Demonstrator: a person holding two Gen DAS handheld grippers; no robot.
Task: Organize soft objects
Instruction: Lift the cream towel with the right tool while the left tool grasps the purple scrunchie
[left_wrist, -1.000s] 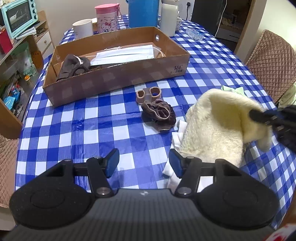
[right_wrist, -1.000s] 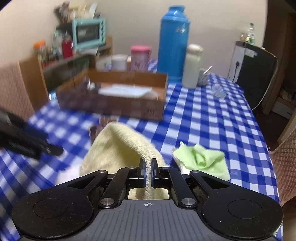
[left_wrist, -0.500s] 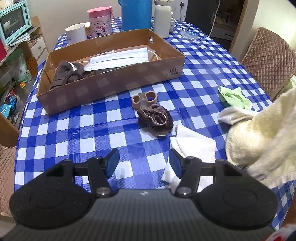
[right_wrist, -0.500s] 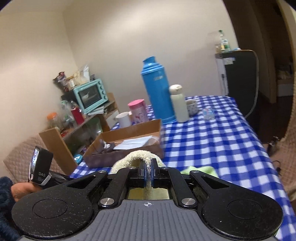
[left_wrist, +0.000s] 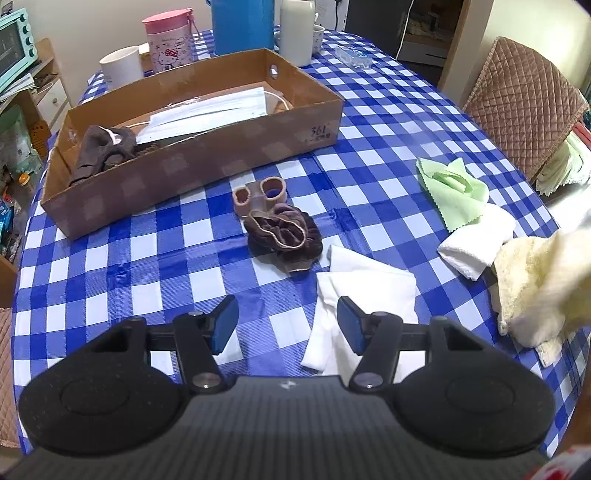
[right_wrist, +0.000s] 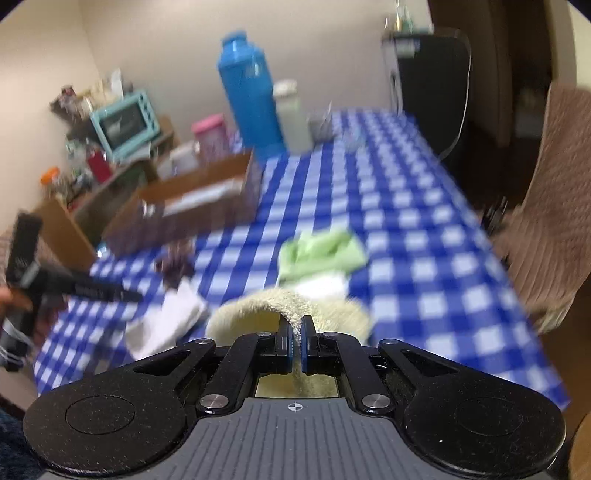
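My right gripper (right_wrist: 294, 341) is shut on a cream fluffy towel (right_wrist: 295, 306), held up at the table's right edge; the towel also shows in the left wrist view (left_wrist: 543, 280). My left gripper (left_wrist: 284, 325) is open and empty, over a white cloth (left_wrist: 362, 291). A dark brown sock (left_wrist: 284, 232) and a pink-brown toe piece (left_wrist: 260, 190) lie mid-table. A green cloth (left_wrist: 454, 192) and a folded white towel (left_wrist: 480, 243) lie to the right. The cardboard box (left_wrist: 207, 162) holds face masks (left_wrist: 210, 114) and a brown sock (left_wrist: 103, 147).
A blue thermos (left_wrist: 242, 26), white flask (left_wrist: 295, 29), pink Hello Kitty cup (left_wrist: 168, 40) and white mug (left_wrist: 122, 68) stand behind the box. A quilted chair (left_wrist: 524, 107) is at the right. Shelves with a teal oven (right_wrist: 125, 125) stand at the left.
My right gripper has carried the cream towel from the table's middle off to the right edge, uncovering the white cloth, the folded white towel and the green cloth. My left gripper stays open.
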